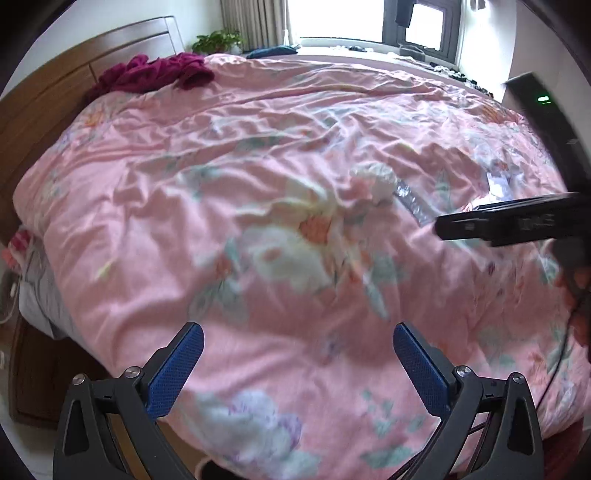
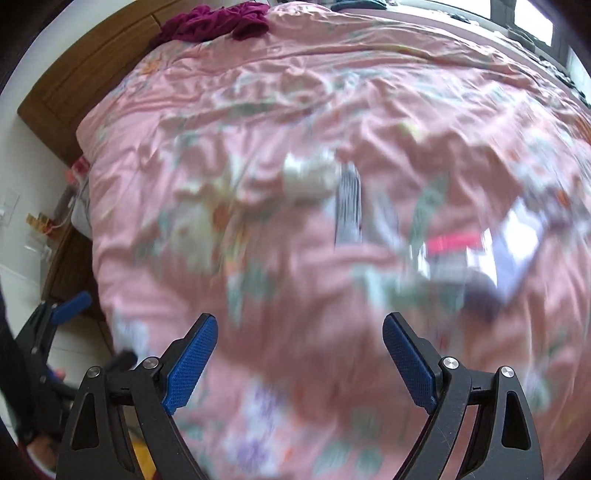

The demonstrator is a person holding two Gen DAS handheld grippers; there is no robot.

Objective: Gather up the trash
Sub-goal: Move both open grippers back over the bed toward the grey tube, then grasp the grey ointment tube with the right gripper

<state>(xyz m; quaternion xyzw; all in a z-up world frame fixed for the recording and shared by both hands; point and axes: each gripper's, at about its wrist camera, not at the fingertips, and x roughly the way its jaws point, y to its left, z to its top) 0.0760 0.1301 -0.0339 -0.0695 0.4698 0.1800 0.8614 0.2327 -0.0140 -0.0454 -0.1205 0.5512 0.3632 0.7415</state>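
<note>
Several bits of trash are seen on the big bed under its pink flowered quilt [image 1: 155, 206]. A crumpled white paper ball [image 1: 373, 181] lies near the middle of the quilt. Just beside it, on its right, a flat shiny silver wrapper strip [image 1: 410, 201] is laid. In the right wrist view the same white ball [image 2: 308, 177] and silver strip [image 2: 347, 206] are seen side by side, and further right a blurred clear plastic packet with a red stripe [image 2: 476, 247] is spread on the quilt. What is printed on it cannot be read.

The left tongs [image 1: 298, 363] are held above the quilt with their blue pads wide apart, and nothing is caught between them. The right tongs [image 2: 300, 356] are also spread apart and empty. All the trash is well ahead of both pairs.

At the far left of the bed a dark red crumpled cloth [image 1: 155, 74] is heaped by the brown wooden headboard [image 1: 44, 103]. A green leafy pot plant [image 1: 218, 40] is set by the bright window [image 1: 332, 18].
</note>
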